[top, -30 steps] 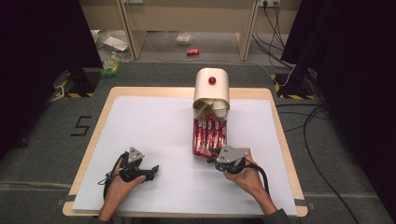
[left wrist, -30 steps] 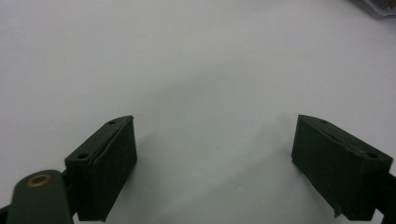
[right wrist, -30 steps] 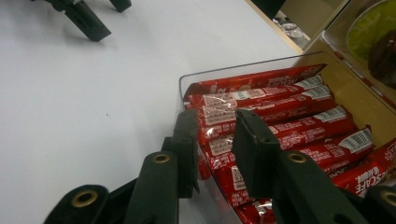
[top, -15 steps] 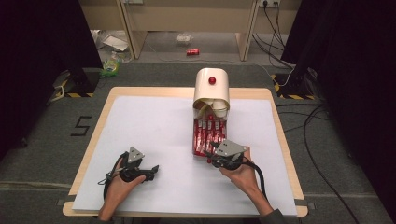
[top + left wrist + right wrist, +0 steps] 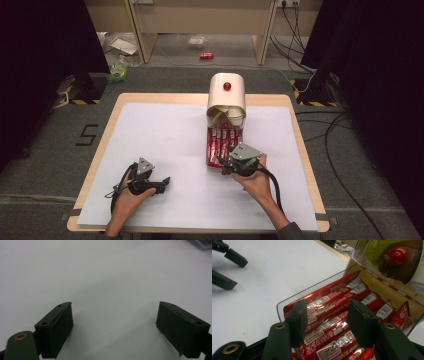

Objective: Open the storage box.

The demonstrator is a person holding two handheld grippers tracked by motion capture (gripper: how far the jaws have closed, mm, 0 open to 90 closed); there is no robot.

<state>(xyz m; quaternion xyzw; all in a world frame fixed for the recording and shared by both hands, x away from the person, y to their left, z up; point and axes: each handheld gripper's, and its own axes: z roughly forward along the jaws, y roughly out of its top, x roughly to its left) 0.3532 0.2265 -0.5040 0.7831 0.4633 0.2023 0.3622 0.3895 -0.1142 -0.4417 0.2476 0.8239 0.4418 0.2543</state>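
Red foil snack bars lie packed side by side in a clear tray on the white-covered worktop, the tray reaching out from the mouth of a cream dispenser with a red knob. The right tongs hover at the tray's near end, farthest from the dispenser. Their jaws have just been opening and now stand about half apart over the bars, with several wrappers below the gap and no pad pressing on any of them.

The bars look light and thin. Their glossy wrappers are likely slick and would crinkle under pressure, and the contents may snap if pinched hard. The safest hold is probably across the narrow width of a single bar near its middle, with a gentle squeeze, lifting it clear of its tightly packed neighbours. The tray's low wall leaves little room for a jaw at the outer bars.

The left tongs rest on the worktop well to the left of the tray, jaws spread wide with bare white surface between them.
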